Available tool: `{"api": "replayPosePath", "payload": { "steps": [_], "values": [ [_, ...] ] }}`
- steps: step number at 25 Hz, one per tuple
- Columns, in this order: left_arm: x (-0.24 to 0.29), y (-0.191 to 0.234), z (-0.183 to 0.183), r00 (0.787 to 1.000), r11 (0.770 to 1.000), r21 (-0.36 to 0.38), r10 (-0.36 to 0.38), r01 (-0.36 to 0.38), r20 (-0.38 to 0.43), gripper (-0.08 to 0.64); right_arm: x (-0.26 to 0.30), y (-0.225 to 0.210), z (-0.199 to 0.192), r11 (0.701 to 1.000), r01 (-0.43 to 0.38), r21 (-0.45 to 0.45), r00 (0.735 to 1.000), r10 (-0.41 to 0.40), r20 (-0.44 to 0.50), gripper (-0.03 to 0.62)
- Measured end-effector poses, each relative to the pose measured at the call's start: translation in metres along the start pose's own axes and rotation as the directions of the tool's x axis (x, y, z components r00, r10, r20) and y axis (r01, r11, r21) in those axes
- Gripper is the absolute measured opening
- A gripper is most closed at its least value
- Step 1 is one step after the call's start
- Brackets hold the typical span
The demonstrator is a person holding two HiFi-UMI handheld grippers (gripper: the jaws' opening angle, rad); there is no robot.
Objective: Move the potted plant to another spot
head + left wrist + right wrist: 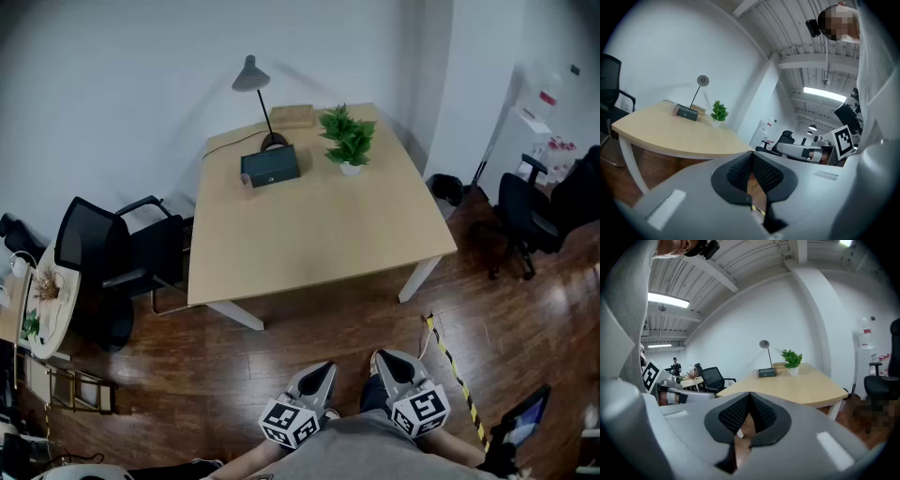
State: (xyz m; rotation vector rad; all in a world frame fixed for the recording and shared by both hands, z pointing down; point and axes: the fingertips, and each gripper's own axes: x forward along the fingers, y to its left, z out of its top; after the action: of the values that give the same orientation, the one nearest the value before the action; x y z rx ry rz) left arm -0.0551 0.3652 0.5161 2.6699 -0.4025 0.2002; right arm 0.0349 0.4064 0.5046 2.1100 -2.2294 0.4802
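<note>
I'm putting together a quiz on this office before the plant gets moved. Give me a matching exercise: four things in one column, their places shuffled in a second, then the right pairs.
Things
A potted plant
B desk lamp
C dark box
D black office chair

Places
1 on the floor, at the left side of the table
2 on the table, directly in front of the lamp's base
3 on the table, right of lamp and box
4 near the table's far edge, behind the box

Pairs: A-3, B-4, C-2, D-1

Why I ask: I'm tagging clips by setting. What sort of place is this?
Most likely an office: a large wooden desk carrying a desk lamp and a potted plant, with a black office chair beside it.
</note>
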Motion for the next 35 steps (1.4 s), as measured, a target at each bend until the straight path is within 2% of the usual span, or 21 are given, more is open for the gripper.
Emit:
{"api": "replayPosePath", "payload": {
  "steps": [6,13,21,29,35],
  "values": [
    [0.085,-0.003,0.037,0.999,0.999,0.010,0.038,-0.038,0.018,-0.006,0.023,-0.081,0.038,1.000,-0.030,-0.004,1.000,0.030,0.010,0.006],
    [0.160,0.003,0.069,0.991,0.992,0.003,0.127,-0.128,0.048,-0.006,0.052,-0.161,0.067,0.996,-0.087,-0.001,0.996,0.087,0.005,0.005],
    [0.197,0.021,0.080,0.983,0.983,0.005,0.182,-0.182,0.017,-0.006,0.085,-0.196,0.075,0.992,-0.123,0.031,0.992,0.123,-0.010,0.006],
    [0.238,0.073,0.098,0.986,0.987,-0.014,0.163,-0.162,0.030,-0.006,0.142,-0.221,0.080,0.995,-0.103,0.016,0.994,0.103,-0.019,0.005],
    [0.283,0.125,0.138,0.993,0.994,-0.008,0.106,-0.105,0.045,-0.006,0.202,-0.248,0.110,0.999,-0.037,-0.022,0.999,0.036,-0.039,0.006]
  ]
}}
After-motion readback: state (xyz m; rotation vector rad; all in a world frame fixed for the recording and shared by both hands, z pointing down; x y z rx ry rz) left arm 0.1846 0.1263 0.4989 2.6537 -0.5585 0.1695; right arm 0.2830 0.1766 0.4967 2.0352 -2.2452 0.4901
